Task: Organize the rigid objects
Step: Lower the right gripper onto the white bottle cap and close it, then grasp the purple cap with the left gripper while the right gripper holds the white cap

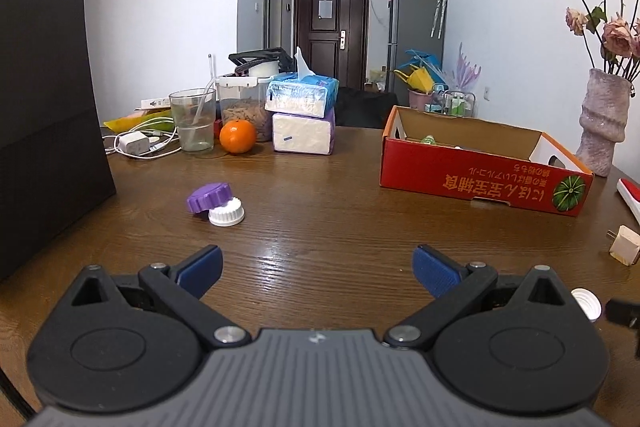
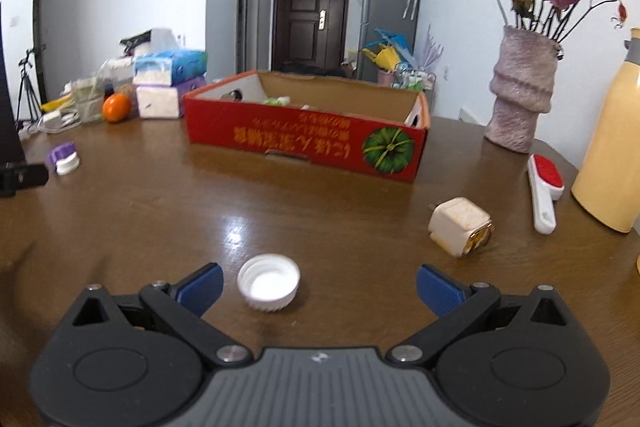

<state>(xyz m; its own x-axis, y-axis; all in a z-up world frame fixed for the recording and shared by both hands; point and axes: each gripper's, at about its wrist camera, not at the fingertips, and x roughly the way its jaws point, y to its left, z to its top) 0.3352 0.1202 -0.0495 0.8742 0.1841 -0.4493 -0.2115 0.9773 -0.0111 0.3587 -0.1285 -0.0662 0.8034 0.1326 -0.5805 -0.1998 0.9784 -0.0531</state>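
Our right gripper [image 2: 318,285], jaws spread wide and empty, has the upturned white cap [image 2: 268,281] just ahead between them, nearer the left finger; our left gripper [image 1: 318,269], equally agape, holds nothing.

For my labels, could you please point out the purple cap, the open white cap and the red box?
purple cap [image 1: 209,196], left wrist view, ridged side.
open white cap [image 2: 268,286], right wrist view, inner hollow.
red box [image 2: 304,143], right wrist view, front wall.
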